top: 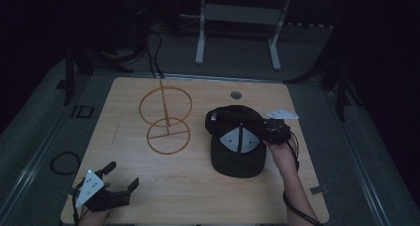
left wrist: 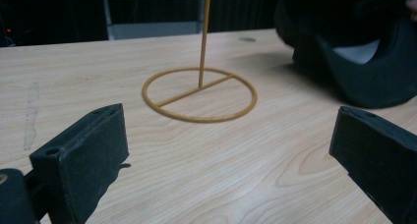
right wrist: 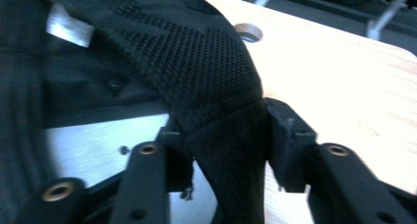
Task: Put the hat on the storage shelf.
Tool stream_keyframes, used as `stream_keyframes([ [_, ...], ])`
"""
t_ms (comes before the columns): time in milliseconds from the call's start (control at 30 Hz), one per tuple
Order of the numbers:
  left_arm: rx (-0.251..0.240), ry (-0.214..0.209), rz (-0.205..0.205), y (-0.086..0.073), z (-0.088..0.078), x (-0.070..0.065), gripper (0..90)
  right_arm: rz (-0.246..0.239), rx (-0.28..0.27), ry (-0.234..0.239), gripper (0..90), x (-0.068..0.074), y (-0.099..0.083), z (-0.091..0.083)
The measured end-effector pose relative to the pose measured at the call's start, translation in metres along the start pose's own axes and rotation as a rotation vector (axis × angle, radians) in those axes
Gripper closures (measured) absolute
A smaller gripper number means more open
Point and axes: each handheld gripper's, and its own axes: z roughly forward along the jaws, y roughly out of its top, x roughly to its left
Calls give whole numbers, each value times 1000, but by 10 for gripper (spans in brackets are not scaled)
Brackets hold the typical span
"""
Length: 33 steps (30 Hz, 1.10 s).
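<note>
From above, my right claw [top: 265, 128] sits at the cap [top: 235, 141] on the bench [top: 198, 186], right of the wire stand [top: 166, 118]. My left claw [left wrist: 231, 150] gapes wide, holding nothing. Up close, my right claw [right wrist: 226, 150] clamps the cap's [right wrist: 206, 71] side.

Surface: a light wooden table [top: 198, 196] with rounded corners, grain running across it, is seen from above.
Cable hole: a round grey grommet [top: 236, 94] is set into the top near the far edge.
Wire stand [top: 166, 119]: an ochre wire frame is stood on the table left of centre; its flat ring base with a crossbar rests on the wood and an upright rod carries a second ring.
Cap [top: 236, 141]: a black cap with a pale lining is found right of centre, near the stand, apart from it.
</note>
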Motion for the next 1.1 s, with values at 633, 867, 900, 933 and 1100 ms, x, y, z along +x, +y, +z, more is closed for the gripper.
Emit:
stream_keyframes([
  [633,64,3,-20,7,3,-13,16,-11,-96,-28,887,17,21,-24],
  [867,78,13,-18,10,4,-20,16,-24,-165,-4,887,22,37,-46],
  [900,83,13,-18,10,5,-21,16,-37,-186,-2,887,25,42,-54],
  [933,90,15,-10,11,6,-23,16,-42,-192,-1,887,26,45,-57],
  [1100,91,9,-5,17,7,-33,16,-46,-231,0,886,26,54,-72],
])
